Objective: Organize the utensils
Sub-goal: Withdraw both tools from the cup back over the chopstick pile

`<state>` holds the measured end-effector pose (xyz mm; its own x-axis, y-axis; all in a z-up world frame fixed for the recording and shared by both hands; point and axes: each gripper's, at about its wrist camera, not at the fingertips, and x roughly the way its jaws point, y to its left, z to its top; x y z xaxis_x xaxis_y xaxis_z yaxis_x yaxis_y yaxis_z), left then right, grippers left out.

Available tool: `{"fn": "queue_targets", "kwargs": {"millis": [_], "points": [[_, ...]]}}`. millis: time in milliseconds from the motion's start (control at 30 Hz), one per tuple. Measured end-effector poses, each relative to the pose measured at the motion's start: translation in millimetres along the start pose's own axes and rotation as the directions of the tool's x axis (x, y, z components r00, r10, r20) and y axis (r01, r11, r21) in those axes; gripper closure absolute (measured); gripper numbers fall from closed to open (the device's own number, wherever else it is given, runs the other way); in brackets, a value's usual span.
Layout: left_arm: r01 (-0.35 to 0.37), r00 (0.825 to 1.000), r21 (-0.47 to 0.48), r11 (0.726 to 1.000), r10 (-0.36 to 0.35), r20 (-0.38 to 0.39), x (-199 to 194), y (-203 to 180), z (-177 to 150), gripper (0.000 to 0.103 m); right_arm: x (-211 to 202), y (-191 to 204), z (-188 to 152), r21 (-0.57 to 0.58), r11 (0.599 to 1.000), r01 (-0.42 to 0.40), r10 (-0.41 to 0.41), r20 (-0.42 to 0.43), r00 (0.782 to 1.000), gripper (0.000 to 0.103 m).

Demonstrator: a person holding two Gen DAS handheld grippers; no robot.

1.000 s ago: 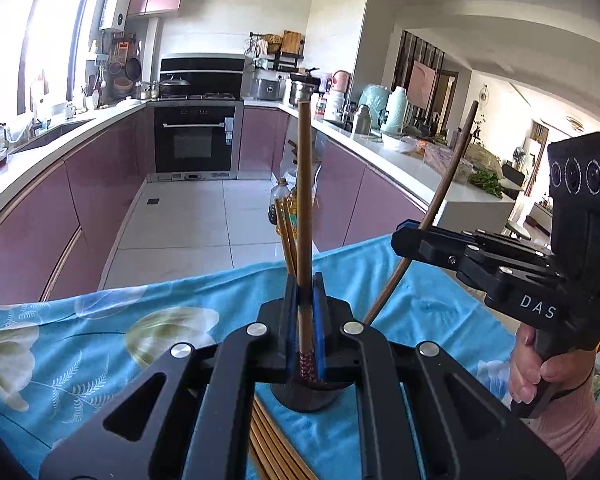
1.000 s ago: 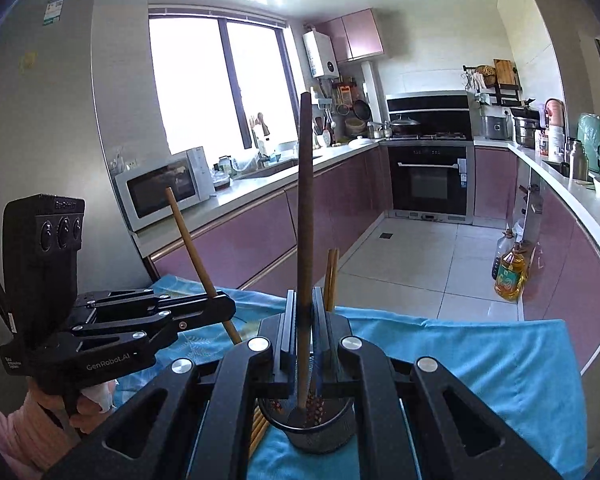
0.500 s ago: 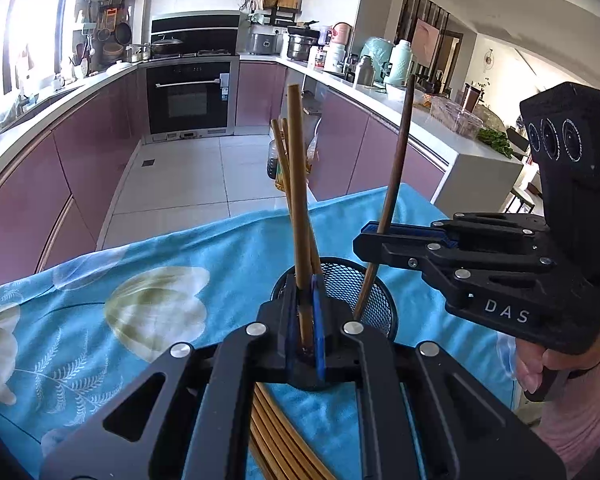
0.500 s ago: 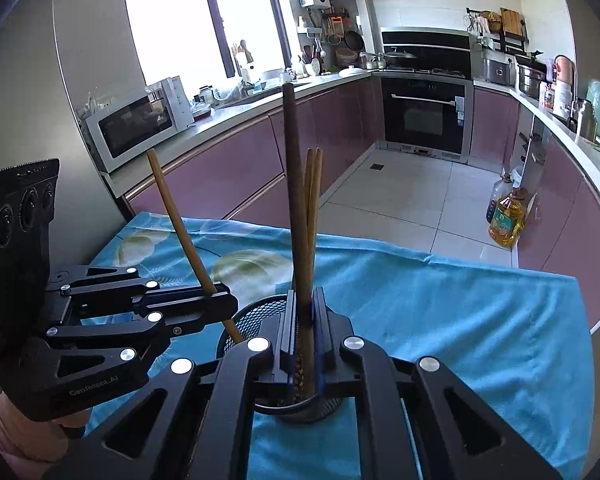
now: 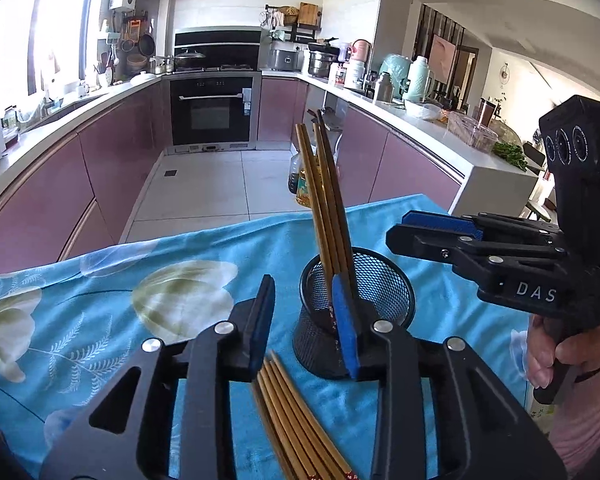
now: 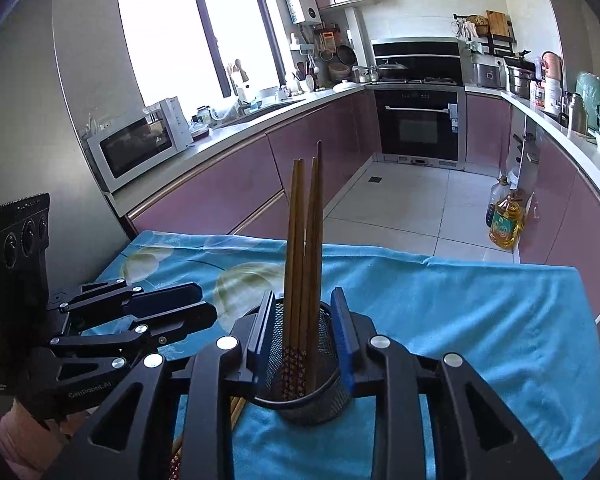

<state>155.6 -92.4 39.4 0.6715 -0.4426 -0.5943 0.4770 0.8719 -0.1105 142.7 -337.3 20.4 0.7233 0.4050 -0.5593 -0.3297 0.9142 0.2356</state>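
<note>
Black mesh cup [image 5: 358, 304] stands on the blue cloth [image 5: 100, 320], its base hidden behind the left gripper [image 5: 304, 328], whose fingers [image 5: 346, 320] are spread and empty. Four chopsticks [image 6: 304, 248] stand inside it, leaning together. More chopsticks [image 5: 296, 420] lie on the cloth before the cup, their near ends cut off. Right gripper [image 6: 304, 340], fingers parted, straddles the cup without holding anything.

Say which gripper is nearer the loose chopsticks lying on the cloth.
Left. The left gripper hangs open right above the loose chopsticks; the right gripper, also open, sits over the mesh holder beside them.
</note>
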Motion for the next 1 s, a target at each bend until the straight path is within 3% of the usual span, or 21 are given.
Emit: {"fn": "queue_targets", "kwargs": {"millis": [133, 267, 600, 767, 1000], "points": [[-0.038, 0.998, 0.008, 0.999, 0.037, 0.054, -28, 6, -16, 0.058, -16, 16, -15, -0.040, 0.998, -0.045, 0.046, 0.022, 0.999, 0.068], [-0.059, 0.996, -0.008, 0.998, 0.060, 0.059, -47, 17, -38, 0.056, -20, 35, -37, -0.081, 0.991, -0.105, 0.104, -0.007, 0.995, 0.061], [-0.087, 0.988, -0.049, 0.995, 0.080, -0.130, -31, 38, -117, 0.056, 27, 59, -106, -0.043, 0.988, -0.146, 0.133, -0.222, 0.966, 0.061], [-0.072, 0.983, -0.067, 0.995, 0.060, -0.174, -19, 35, -142, 0.053, 33, 60, -119, -0.021, 0.993, -0.112, 0.103, -0.245, 0.964, 0.061], [-0.070, 0.977, -0.053, 0.996, 0.057, -0.206, -11, 26, -153, 0.052, 35, 61, -126, -0.027, 0.998, -0.064, 0.055, -0.256, 0.965, 0.061]]}}
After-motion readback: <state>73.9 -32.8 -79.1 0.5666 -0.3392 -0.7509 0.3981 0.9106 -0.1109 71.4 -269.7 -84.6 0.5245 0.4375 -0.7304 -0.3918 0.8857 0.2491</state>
